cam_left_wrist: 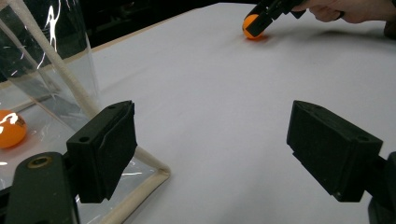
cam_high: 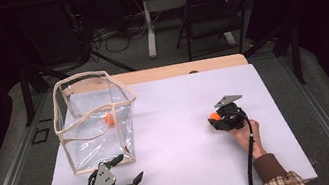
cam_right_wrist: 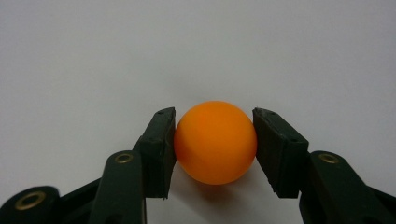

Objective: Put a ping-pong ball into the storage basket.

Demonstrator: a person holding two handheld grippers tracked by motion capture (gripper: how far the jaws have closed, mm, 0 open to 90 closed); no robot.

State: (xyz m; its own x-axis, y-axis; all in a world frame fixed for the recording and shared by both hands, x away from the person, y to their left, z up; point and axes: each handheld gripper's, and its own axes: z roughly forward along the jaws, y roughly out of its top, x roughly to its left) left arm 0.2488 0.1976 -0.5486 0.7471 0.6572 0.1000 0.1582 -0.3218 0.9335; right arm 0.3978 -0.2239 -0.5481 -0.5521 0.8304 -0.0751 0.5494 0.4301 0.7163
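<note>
A ball (cam_right_wrist: 215, 142) on the surface (cam_high: 177, 120) is pinched by the right tongs (cam_right_wrist: 215, 140); the left tongs (cam_left_wrist: 224, 154) are spread beside a bag (cam_high: 93, 119)

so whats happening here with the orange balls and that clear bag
A person holds a two-jaw tool in each hand at a white-covered table. The right tool has its jaws against both sides of a small orange ball resting on the table, right of centre. The left tool hangs open and empty near the corner of a clear plastic bag with cream trim, which already holds a second orange ball.
</note>
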